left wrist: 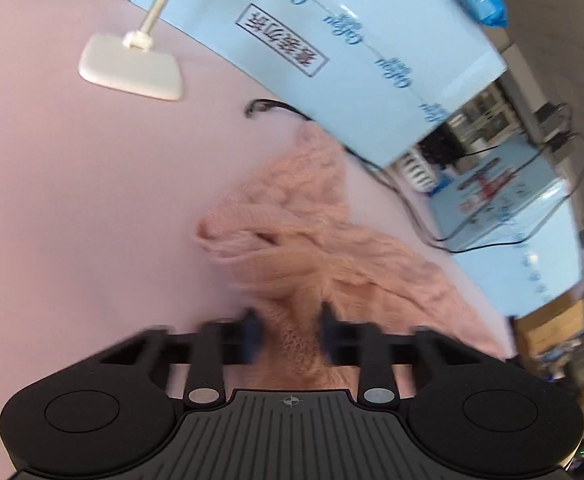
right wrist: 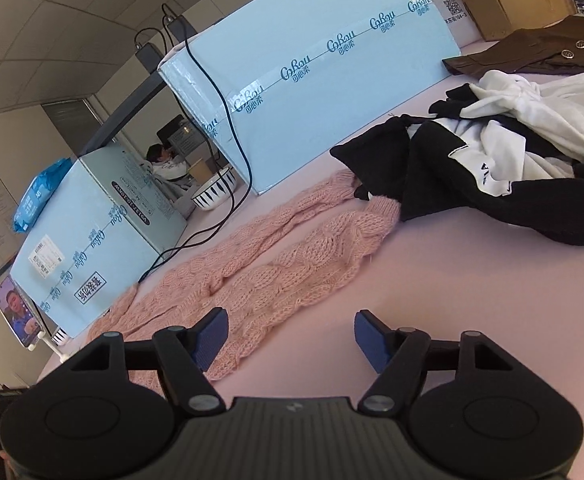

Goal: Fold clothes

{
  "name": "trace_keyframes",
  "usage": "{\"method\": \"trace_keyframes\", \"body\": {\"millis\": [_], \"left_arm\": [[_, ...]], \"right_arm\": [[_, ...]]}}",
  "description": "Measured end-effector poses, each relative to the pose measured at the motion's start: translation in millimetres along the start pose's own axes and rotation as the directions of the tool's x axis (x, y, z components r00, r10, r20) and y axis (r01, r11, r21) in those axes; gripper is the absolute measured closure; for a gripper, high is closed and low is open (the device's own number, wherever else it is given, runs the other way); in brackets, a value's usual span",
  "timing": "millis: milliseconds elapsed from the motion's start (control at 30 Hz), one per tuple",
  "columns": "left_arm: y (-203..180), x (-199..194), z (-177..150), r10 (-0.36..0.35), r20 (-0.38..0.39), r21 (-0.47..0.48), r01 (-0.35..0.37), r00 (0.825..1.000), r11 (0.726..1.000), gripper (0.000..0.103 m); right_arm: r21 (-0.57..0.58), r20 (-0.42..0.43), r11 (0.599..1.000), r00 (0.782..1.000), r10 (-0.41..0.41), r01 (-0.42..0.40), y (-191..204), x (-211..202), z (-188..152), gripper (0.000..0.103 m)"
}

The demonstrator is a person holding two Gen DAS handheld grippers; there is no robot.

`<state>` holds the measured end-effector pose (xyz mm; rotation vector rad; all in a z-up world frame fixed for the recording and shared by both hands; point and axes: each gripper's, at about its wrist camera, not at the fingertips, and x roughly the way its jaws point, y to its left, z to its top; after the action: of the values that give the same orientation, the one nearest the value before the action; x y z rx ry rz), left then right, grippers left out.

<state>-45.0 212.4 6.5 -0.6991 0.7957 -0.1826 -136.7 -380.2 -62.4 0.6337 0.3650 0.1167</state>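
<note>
A pink cable-knit garment (left wrist: 292, 216) lies bunched on the pink table (left wrist: 72, 200), running from the blue carton toward me. My left gripper (left wrist: 290, 332) is shut on the garment's near end, with fuzzy pink knit filling the space between its blurred fingers. In the right wrist view the same knit (right wrist: 284, 264) stretches out long and flat toward a dark clothes pile. My right gripper (right wrist: 290, 340) stands open just above the table. Its left finger (right wrist: 212, 336) overlaps the knit's near edge, and only bare table shows between the fingers.
Light blue cartons (right wrist: 332, 100) line the table's far side, with black cables (right wrist: 236, 128) trailing down them. A phone on a white stand (left wrist: 132, 64) stands at the left. A black and white clothes heap (right wrist: 492, 160) and a brown garment (right wrist: 532, 52) lie at the right. A striped bowl (right wrist: 214, 192) sits between the cartons.
</note>
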Motion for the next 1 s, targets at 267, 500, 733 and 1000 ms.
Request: {"method": "trace_keyframes", "body": {"millis": [267,500,733,1000], "left_arm": [[28.7,-7.9,22.9,-0.142,0.021,-0.011,0.143,0.990,0.990,0.034],[13.1,-72.1,-9.1,-0.139,-0.300,0.091,0.173,0.944,0.981,0.001],[3.3,-102.4,-52.9,-0.126,-0.296,0.124,0.169,0.947,0.978,0.001],[16.8,-114.9,-52.3,-0.106,-0.272,0.069,0.129,0.957,0.989,0.001]], "right_arm": [[-0.052,0.049,0.997,0.997,-0.053,0.056,3.5,13.2,4.3,0.033],[-0.300,-0.132,0.906,0.954,0.271,-0.299,49.4,3.5,-15.9,0.029],[-0.324,-0.640,0.503,0.577,0.507,-0.801,177.7,29.5,-99.9,0.029],[-0.347,-0.756,0.479,0.543,0.366,-0.806,230.0,50.0,-136.1,0.093]]}}
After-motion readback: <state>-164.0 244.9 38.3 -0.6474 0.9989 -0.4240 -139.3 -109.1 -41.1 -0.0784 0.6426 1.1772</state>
